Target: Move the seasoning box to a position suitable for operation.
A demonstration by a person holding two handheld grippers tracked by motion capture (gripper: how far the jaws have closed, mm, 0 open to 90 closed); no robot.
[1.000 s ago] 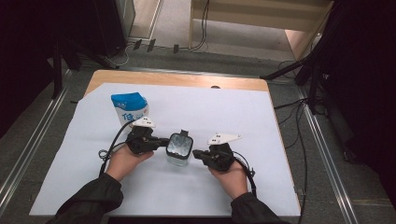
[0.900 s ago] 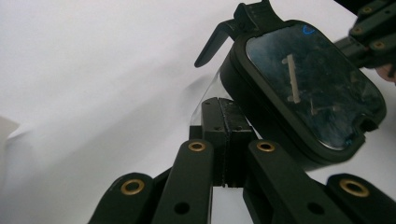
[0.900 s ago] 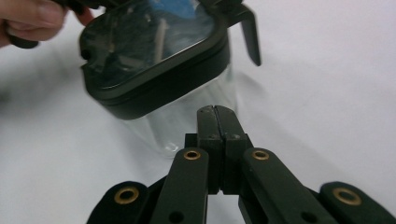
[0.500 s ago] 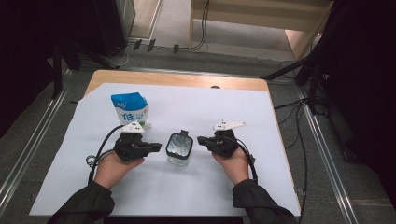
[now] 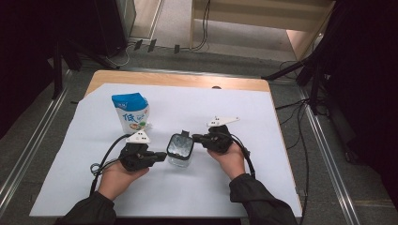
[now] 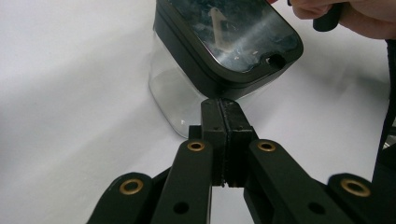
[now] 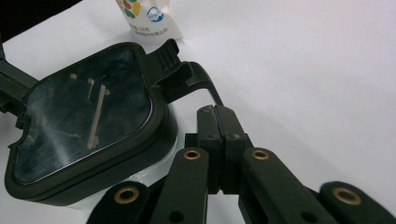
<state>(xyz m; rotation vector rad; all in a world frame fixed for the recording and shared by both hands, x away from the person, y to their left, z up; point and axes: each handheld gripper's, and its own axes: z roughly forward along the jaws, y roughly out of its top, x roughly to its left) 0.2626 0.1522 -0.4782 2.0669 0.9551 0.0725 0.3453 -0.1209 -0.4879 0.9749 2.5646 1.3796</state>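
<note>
A clear container with a dark lid (image 5: 179,149) stands at the middle of the white sheet (image 5: 263,178). My left gripper (image 5: 162,154) lies at its left with jaws pressed together and nothing between them. In the left gripper view the shut tips (image 6: 223,103) sit just below the lid's rim (image 6: 224,70); I cannot tell if they touch. My right gripper (image 5: 195,137) is shut and empty at the container's far right corner. In the right gripper view its tips (image 7: 217,110) rest beside the lid's black latch tab (image 7: 184,77), next to the lid (image 7: 84,126).
A blue and white pouch (image 5: 130,111) stands upright behind and left of the container, its lower part also seen in the right gripper view (image 7: 149,18). The wooden table edge (image 5: 178,79) runs along the back. Metal rails and cables lie on the floor around.
The left hand has drawn back toward the near edge and a little left. The right hand has shifted farther up the table, to the container's latch corner. The container stayed put.
</note>
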